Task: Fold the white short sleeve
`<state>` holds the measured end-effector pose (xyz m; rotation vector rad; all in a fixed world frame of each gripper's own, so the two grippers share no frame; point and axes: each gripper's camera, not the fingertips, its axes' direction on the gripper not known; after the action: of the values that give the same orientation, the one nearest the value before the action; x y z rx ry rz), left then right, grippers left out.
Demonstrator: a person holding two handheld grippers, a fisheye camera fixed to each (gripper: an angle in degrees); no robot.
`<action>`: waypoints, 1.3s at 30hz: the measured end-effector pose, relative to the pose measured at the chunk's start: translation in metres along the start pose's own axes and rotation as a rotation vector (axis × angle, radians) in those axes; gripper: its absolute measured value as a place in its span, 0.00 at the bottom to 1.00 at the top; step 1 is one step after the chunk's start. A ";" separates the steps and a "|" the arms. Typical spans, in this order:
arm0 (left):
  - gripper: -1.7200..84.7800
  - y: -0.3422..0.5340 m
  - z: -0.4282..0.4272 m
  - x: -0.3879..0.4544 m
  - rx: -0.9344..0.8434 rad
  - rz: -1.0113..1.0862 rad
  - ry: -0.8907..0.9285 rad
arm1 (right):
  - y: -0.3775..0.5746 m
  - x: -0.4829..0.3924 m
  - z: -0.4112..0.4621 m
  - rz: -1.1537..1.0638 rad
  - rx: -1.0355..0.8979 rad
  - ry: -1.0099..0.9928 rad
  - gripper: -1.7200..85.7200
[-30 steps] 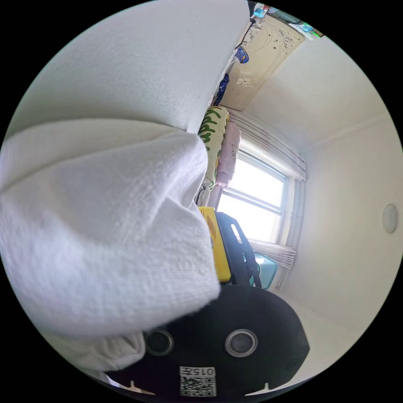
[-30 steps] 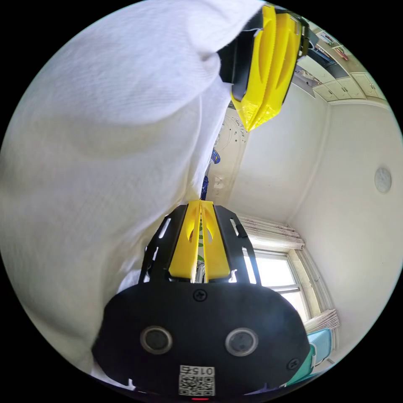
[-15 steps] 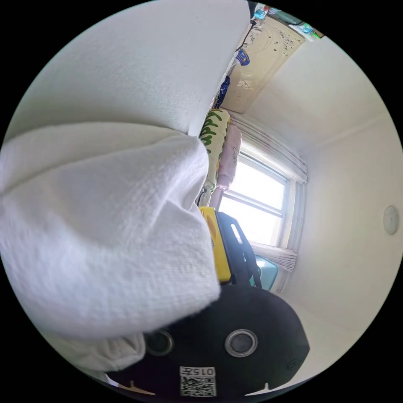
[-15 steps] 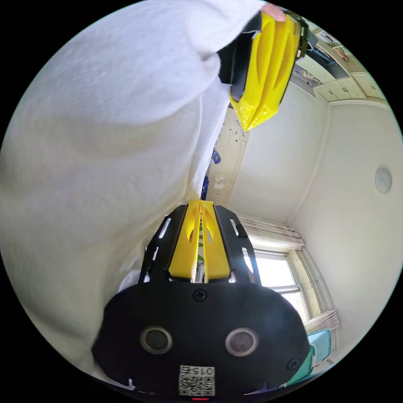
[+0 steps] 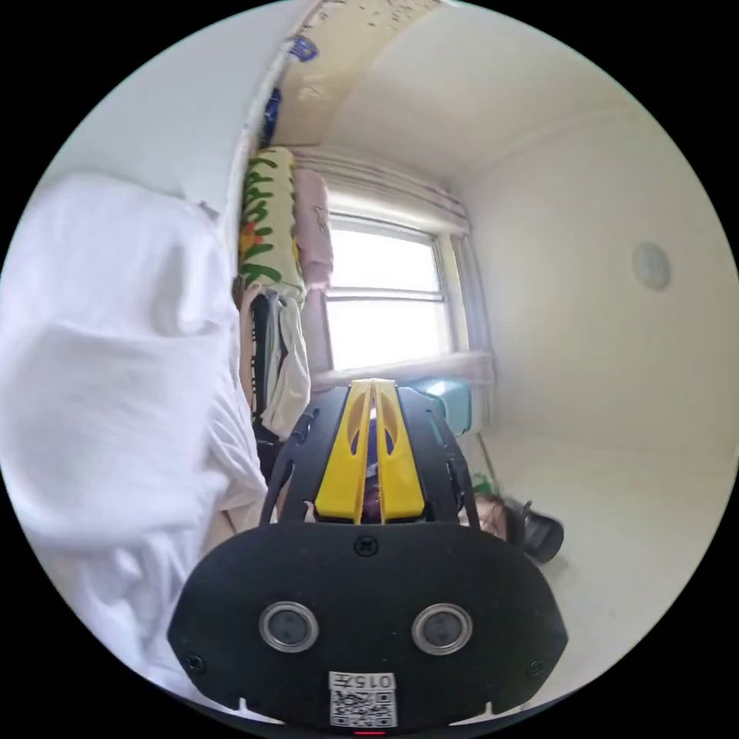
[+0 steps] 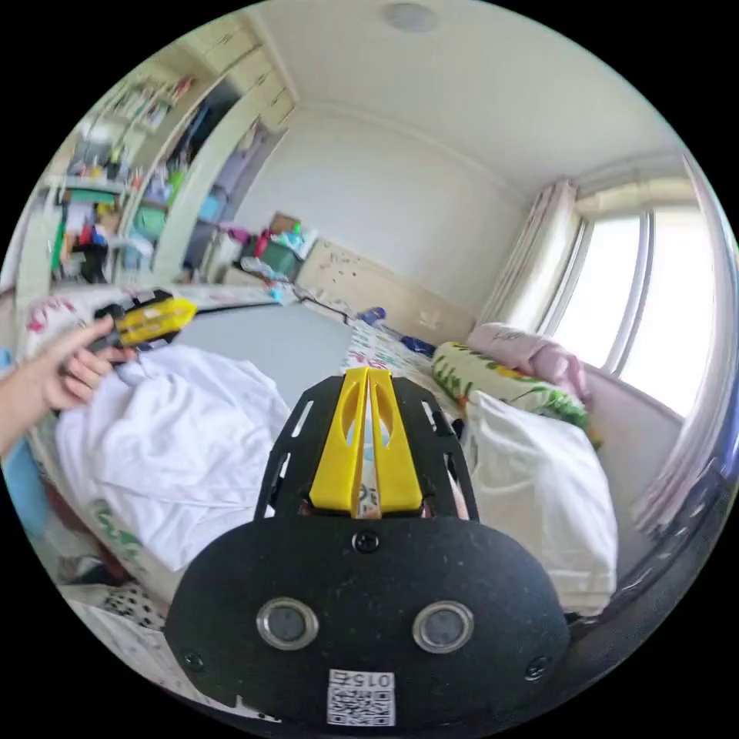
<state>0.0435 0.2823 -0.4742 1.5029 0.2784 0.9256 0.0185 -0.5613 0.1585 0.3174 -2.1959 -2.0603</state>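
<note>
The room has plain white walls (image 6: 385,200) and a white ceiling carrying a round lamp (image 6: 409,15). Bright daylight pours through a wide window (image 6: 654,300) on the right, with pale curtains (image 6: 531,262) drawn back beside it. A bed (image 6: 385,346) with a patterned sheet runs toward a light wooden headboard (image 6: 369,289) at the far wall. A green-and-white printed pillow (image 6: 500,381) and a pink one (image 6: 523,346) lie near the window. On the far left, open shelves (image 6: 115,192) hold cluttered, colourful items.
</note>
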 end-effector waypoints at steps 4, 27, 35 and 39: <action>0.01 0.025 0.040 0.088 -0.189 0.320 -0.210 | 0.041 0.101 -0.060 0.234 0.241 -0.390 0.01; 0.15 0.118 0.117 0.188 -0.414 1.154 -0.998 | 0.063 0.185 -0.015 0.457 -0.116 -0.992 0.15; 0.08 0.060 0.142 0.147 -0.567 1.064 -1.356 | 0.036 0.190 0.024 0.761 -0.187 -1.089 0.10; 0.04 0.036 0.115 0.166 -0.519 1.047 -1.276 | 0.028 0.197 0.040 0.896 -0.140 -1.201 0.05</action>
<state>0.2168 0.3028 -0.3654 1.4029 -1.6581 0.5229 -0.1844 -0.5664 0.1719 -1.9492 -1.8390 -1.8959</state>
